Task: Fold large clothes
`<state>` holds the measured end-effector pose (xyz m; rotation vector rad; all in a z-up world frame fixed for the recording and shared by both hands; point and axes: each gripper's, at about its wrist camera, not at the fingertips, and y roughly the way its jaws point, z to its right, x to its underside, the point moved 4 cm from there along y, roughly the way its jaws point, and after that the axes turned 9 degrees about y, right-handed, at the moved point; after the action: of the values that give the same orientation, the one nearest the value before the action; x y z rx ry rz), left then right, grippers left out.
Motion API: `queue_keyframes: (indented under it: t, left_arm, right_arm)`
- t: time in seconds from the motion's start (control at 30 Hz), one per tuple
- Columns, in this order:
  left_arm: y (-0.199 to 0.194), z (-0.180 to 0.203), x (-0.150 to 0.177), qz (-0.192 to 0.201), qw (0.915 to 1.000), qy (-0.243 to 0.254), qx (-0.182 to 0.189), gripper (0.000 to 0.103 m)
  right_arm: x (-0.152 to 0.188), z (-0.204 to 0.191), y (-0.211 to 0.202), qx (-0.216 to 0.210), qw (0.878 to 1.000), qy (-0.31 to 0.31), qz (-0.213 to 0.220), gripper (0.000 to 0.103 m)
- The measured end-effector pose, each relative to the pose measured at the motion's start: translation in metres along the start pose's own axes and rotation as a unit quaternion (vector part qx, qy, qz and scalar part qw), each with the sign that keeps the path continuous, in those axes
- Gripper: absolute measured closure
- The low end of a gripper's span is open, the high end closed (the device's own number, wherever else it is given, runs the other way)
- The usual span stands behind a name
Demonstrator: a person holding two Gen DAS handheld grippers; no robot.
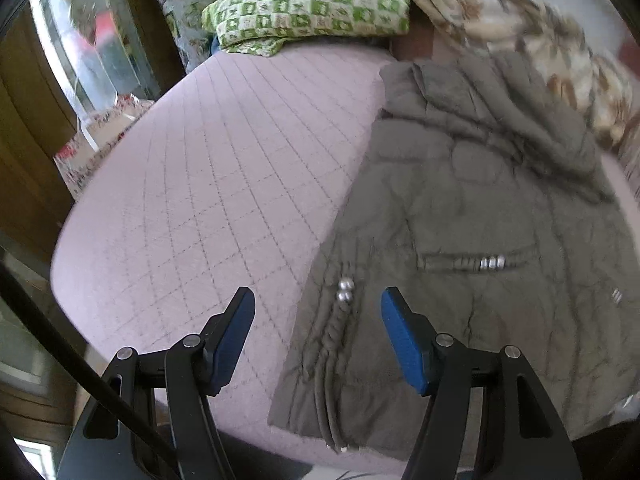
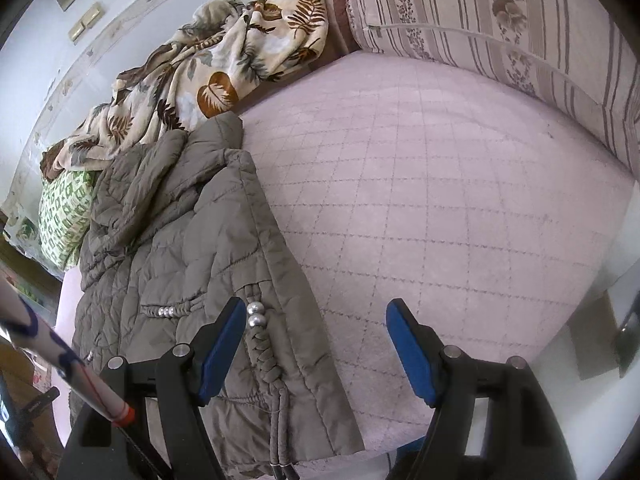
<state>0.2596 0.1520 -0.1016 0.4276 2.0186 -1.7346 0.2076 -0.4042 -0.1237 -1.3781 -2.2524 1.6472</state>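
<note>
An olive-grey quilted coat (image 1: 472, 232) lies flat on the pink quilted bed (image 1: 208, 184), hood toward the far side, hem at the near edge. Braided cords with silver beads (image 1: 344, 290) hang near its left hem. My left gripper (image 1: 318, 312) is open and empty, hovering above the coat's lower left edge. In the right wrist view the coat (image 2: 192, 248) fills the left half of the bed (image 2: 440, 200). My right gripper (image 2: 316, 320) is open and empty above the coat's lower right edge, next to the beaded cord (image 2: 255, 314).
A green patterned pillow (image 1: 312, 4) and a leaf-print blanket (image 2: 208, 76) lie at the head of the bed beyond the coat. A striped floral bolster (image 2: 500, 24) lines the far right side. A wooden frame and window stand at the left (image 1: 80, 52).
</note>
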Motion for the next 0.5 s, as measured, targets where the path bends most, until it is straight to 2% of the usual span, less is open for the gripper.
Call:
queue_keyframes:
  t: [0.1, 0.23, 0.3, 0.5]
  left_arm:
    - [0.001, -0.017, -0.007, 0.01, 0.9998, -0.015, 0.013, 0.038]
    - [0.017, -0.024, -0.012, -0.016, 0.9971, -0.012, 0.074, 0.038]
    - [0.026, -0.026, -0.013, -0.021, 0.9956, -0.017, 0.09, 0.038]
    - [0.062, -0.016, -0.009, -0.07, 0.9817, -0.03, 0.174, 0.038]
  right_arm:
    - [-0.001, 0.003, -0.001, -0.006, 1.0, 0.009, 0.004, 0.026]
    - [-0.001, 0.005, 0.001, -0.013, 1.0, 0.019, 0.001, 0.026]
    - [-0.001, 0.005, 0.003, -0.015, 1.0, 0.023, -0.004, 0.026]
    - [-0.009, 0.014, 0.014, -0.036, 0.998, 0.05, -0.022, 0.025]
